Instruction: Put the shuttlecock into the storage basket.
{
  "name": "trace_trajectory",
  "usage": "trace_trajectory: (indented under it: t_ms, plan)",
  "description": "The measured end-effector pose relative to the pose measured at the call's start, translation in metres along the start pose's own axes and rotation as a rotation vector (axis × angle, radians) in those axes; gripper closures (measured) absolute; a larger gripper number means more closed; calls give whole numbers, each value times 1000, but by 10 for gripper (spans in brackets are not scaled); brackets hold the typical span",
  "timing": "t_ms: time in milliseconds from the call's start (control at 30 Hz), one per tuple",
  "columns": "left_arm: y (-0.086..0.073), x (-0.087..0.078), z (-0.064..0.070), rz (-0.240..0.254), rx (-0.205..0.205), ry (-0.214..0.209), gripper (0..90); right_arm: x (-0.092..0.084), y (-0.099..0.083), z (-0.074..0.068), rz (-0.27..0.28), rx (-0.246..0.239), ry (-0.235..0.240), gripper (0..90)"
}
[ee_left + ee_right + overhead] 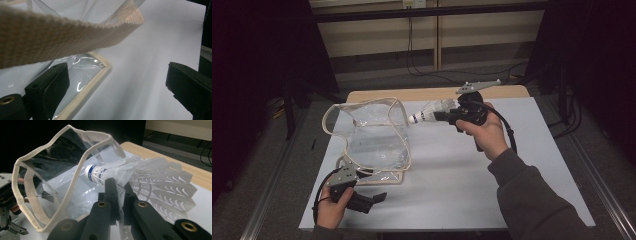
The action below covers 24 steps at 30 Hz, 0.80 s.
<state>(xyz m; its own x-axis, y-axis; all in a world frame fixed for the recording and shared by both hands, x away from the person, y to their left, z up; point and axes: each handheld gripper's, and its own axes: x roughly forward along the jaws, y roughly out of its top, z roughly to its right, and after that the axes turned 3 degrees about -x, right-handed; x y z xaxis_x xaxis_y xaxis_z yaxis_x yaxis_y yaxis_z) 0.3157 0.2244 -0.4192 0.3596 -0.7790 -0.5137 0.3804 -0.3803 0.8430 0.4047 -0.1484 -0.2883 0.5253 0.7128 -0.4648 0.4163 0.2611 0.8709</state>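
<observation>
A clear plastic bag point(377, 140) with beige webbing trim stands open on the white table cover, mouth facing up and right. My right gripper point(440, 116) is shut on the feather skirt of a white shuttlecock point(431, 111), held level in the air. The cork tip points at the bag's right rim and is almost touching it. In the right gripper view the shuttlecock point(150, 177) lies across the closed jaws, and its blue-banded cork meets the bag's point(62, 182) trim. My left gripper point(372, 185) rests open at the bag's near bottom corner. The bag's edge point(82, 75) lies beside one jaw, and a webbing strap point(50, 37) hangs above.
The white table cover point(452, 180) spreads to the right and front of the bag. A wooden table edge point(412, 94) runs along the far side. Black cables point(422, 70) lie on the floor beyond, and dark frames stand at both sides.
</observation>
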Motion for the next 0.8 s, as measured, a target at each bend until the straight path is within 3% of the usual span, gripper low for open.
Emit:
trace_trajectory:
  t_ms: [800]
  plan:
    - [0, 0, -1, 6, -2, -4, 51, 8, 22, -18, 2, -28, 45, 882]
